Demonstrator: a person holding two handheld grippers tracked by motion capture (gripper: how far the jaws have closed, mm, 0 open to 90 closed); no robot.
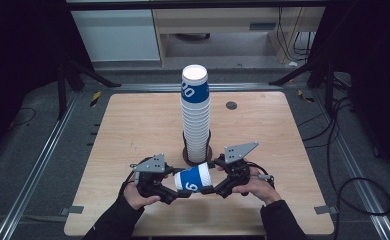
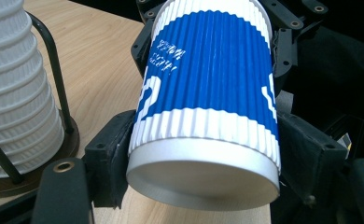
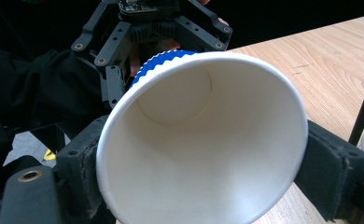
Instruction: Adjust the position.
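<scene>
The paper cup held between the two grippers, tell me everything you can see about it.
The paper cup is a ribbed paper cup, blue around the middle with white bands at both ends and white markings on the blue. It lies on its side above the wooden table, in front of the tall cup stack. The left gripper clamps it near the base, the right gripper near the open rim. Its inside is plain white and empty.

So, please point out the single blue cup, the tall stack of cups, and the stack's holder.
blue cup (image 1: 195, 178), high view, blue band.
stack of cups (image 1: 195, 115), high view, white middle.
holder (image 2: 54, 56), left gripper view, black upright rod.
</scene>
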